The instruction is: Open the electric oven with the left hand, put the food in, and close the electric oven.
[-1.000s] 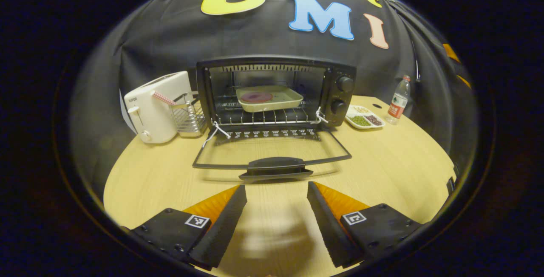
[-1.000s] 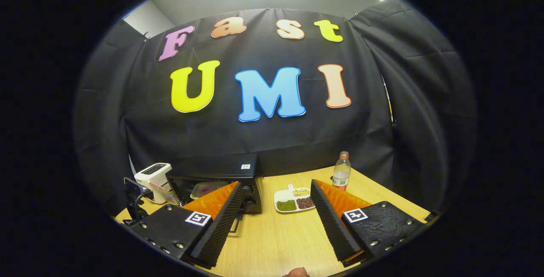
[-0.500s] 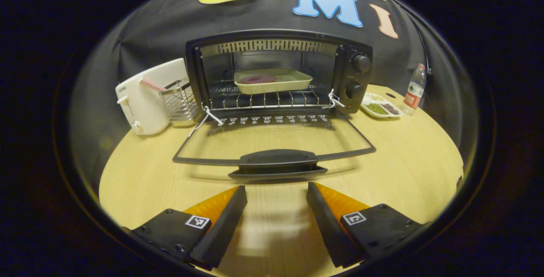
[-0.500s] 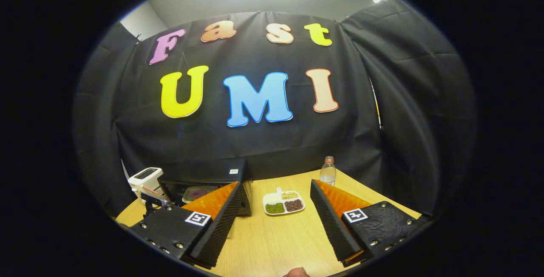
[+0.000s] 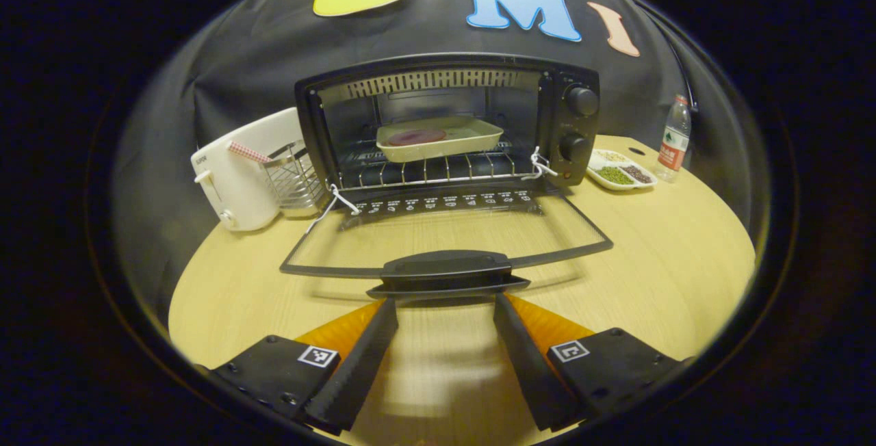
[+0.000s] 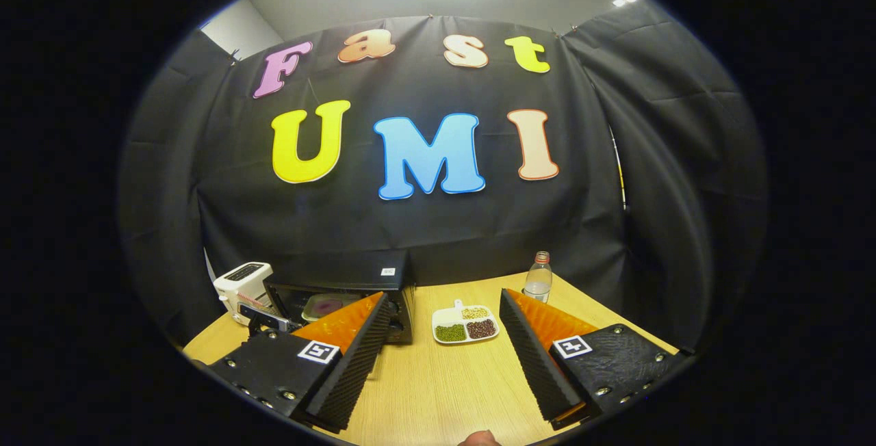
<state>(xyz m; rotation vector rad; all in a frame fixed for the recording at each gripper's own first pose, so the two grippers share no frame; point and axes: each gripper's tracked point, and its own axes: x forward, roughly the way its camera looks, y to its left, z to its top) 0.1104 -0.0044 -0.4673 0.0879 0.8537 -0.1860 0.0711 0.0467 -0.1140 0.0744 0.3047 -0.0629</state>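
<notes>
The black electric oven stands at the back of the wooden table with its glass door folded down flat toward me. On the wire rack inside rests a cream tray holding a dark red piece of food. My left gripper is open, its fingertips just below the door's black handle, one on each side. In the right gripper view my right gripper is open and empty, raised over the table in front of the oven.
A white toaster and a wire rack stand left of the oven. A divided dish of beans and a water bottle sit to its right. Bare wooden tabletop spreads around the door.
My left gripper has moved forward toward the oven, so its fingertips now reach the open door's handle. The right gripper has only swayed slightly.
</notes>
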